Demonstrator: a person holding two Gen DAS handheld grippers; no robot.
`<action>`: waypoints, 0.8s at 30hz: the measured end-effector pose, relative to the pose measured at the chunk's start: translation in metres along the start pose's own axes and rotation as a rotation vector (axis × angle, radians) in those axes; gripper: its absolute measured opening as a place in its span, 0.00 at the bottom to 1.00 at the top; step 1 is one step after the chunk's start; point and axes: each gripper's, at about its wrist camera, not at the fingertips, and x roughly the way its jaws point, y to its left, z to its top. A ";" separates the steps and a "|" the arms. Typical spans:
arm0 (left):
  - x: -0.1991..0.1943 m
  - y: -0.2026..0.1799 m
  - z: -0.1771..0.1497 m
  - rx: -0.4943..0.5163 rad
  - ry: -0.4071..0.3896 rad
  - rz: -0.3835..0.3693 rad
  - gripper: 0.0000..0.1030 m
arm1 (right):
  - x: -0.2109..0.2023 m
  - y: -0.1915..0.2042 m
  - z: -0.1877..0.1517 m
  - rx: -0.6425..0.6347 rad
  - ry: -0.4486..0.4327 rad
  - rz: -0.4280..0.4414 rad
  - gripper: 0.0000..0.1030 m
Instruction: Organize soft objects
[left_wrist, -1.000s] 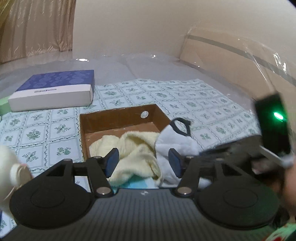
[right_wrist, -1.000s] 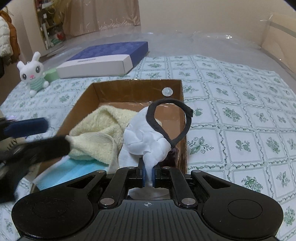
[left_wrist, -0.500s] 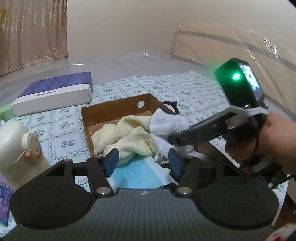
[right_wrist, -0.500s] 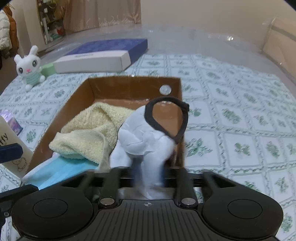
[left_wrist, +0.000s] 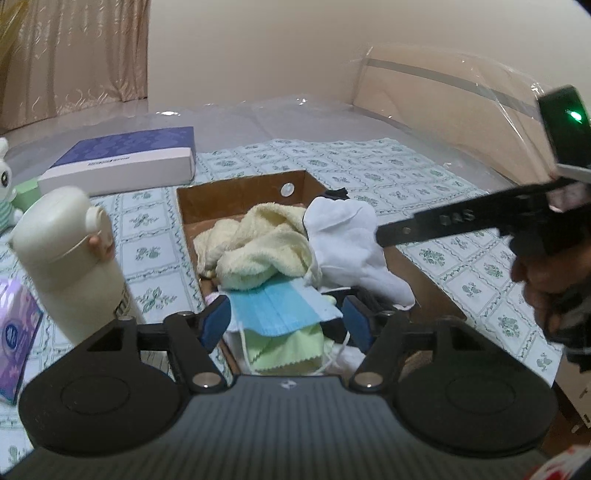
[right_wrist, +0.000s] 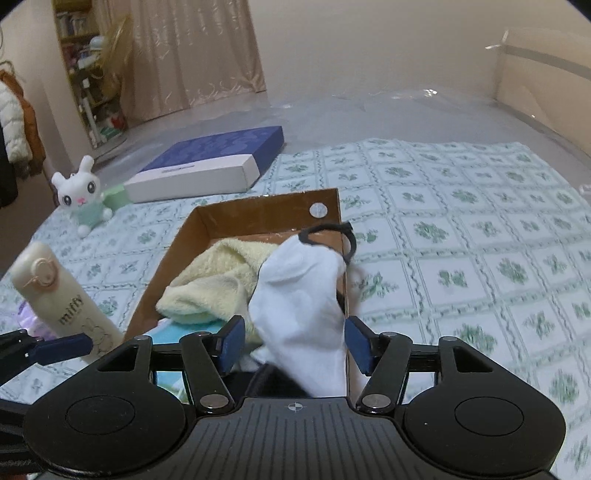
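While both jaws widen, right gripper (right_wrist: 294, 341) flanks white sock (right_wrist: 299, 295) unpinched; left gripper (left_wrist: 286, 325) empty, near cardboard box (right_wrist: 236, 218).

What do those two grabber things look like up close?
Each gripper is black plastic with a ribbed middle body, two round discs at the sides and silver screws on its arms. The left gripper and right gripper both have dark blue pads on the fingers. Seen from the left wrist camera, the right one carries a black box with a green light.
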 end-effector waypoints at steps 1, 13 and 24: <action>-0.002 0.000 -0.001 -0.005 -0.001 0.003 0.68 | -0.004 0.001 -0.004 0.006 0.001 -0.003 0.61; -0.039 0.010 -0.023 -0.025 0.004 0.088 0.87 | -0.059 0.016 -0.048 0.151 -0.027 -0.040 0.73; -0.079 0.018 -0.045 -0.105 0.020 0.103 0.95 | -0.101 0.057 -0.077 0.114 -0.030 -0.100 0.75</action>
